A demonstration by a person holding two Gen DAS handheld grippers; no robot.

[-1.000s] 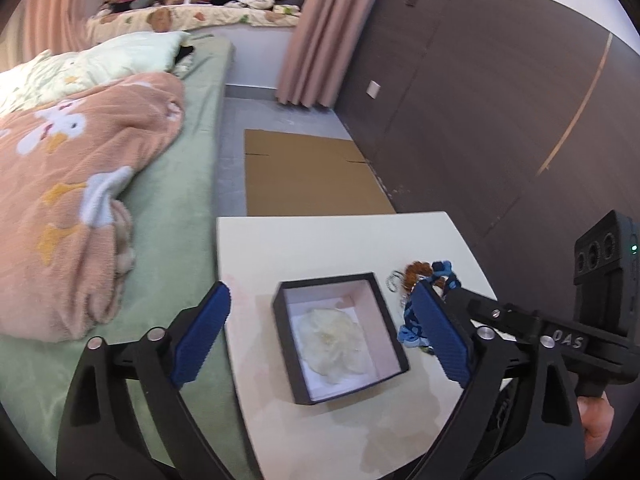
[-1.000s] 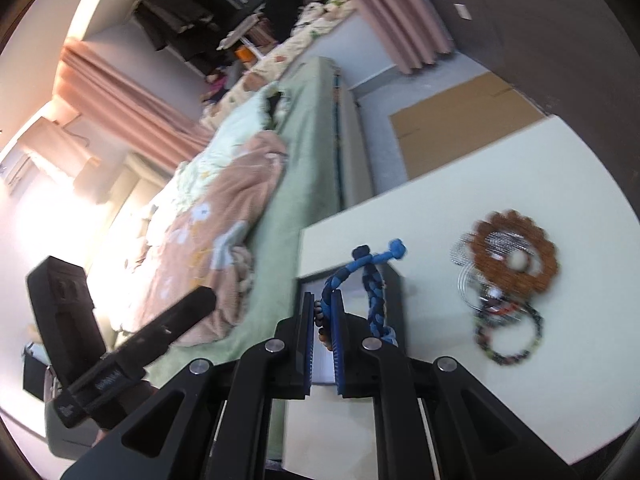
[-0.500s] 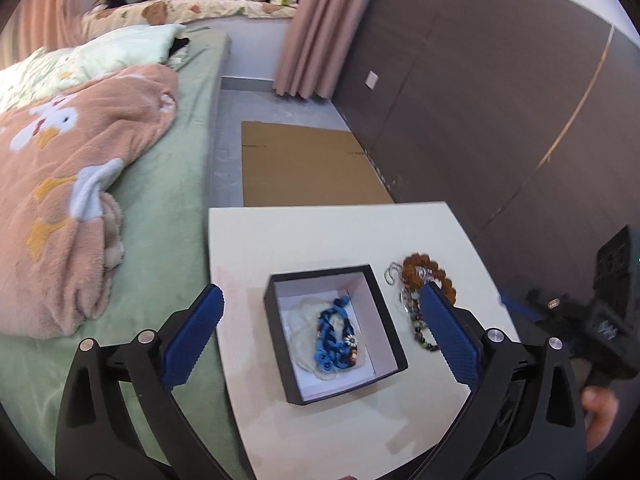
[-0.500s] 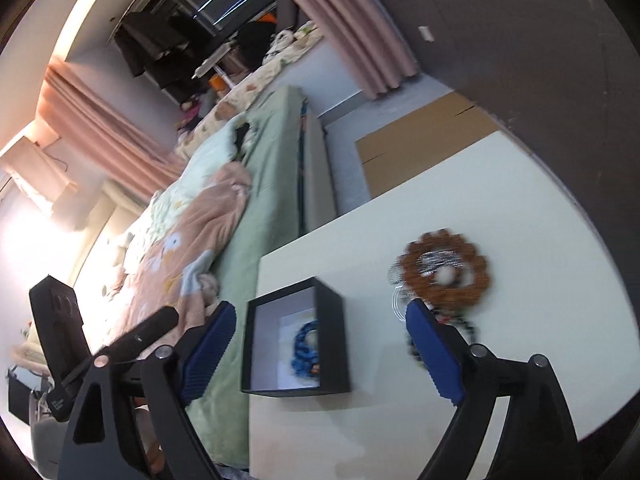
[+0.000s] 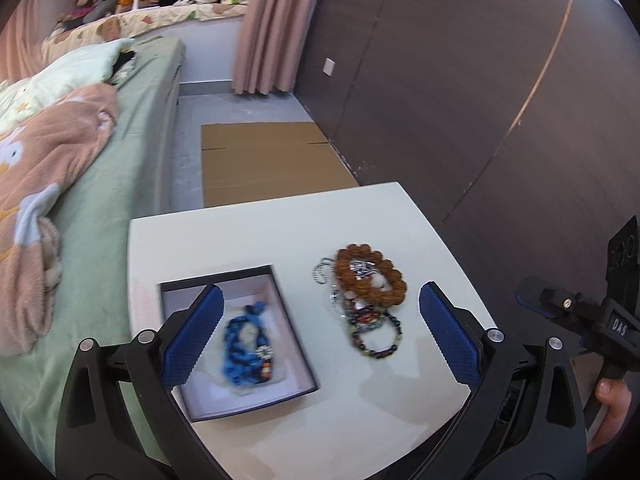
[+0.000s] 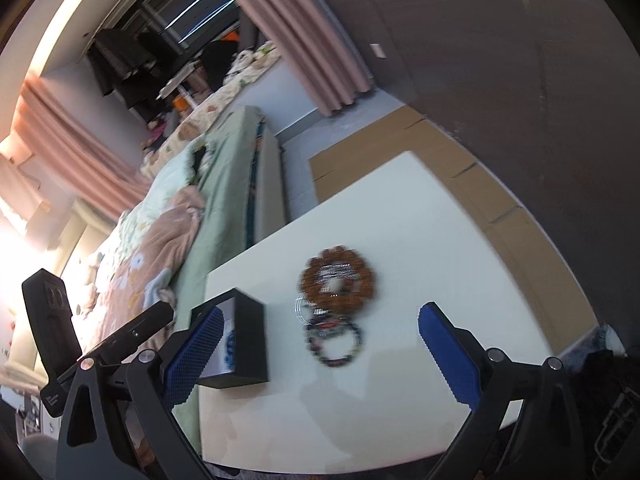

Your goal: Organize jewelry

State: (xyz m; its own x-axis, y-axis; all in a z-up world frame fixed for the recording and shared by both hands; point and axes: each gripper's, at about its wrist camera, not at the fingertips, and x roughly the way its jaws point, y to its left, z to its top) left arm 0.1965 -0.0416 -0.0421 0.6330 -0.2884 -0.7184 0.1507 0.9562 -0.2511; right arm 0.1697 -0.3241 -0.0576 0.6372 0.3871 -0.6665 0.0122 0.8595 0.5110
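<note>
On the white table [image 5: 400,216] your black box [image 5: 298,360] sits open with the blue bracelet [image 5: 250,354] lying inside on the pale lining. Your right gripper [image 6: 320,350] has just been opening, jaws spread wide now, nothing between them. Left gripper [image 5: 318,338] is wide open too, holding nothing, hovering over the box and the pile. Just right of the box, apart from it, you've got the brown bead bracelet [image 5: 370,276], a silver chain [image 5: 322,274] and a dark bead bracelet [image 5: 376,340] overlapping in a heap.
</note>
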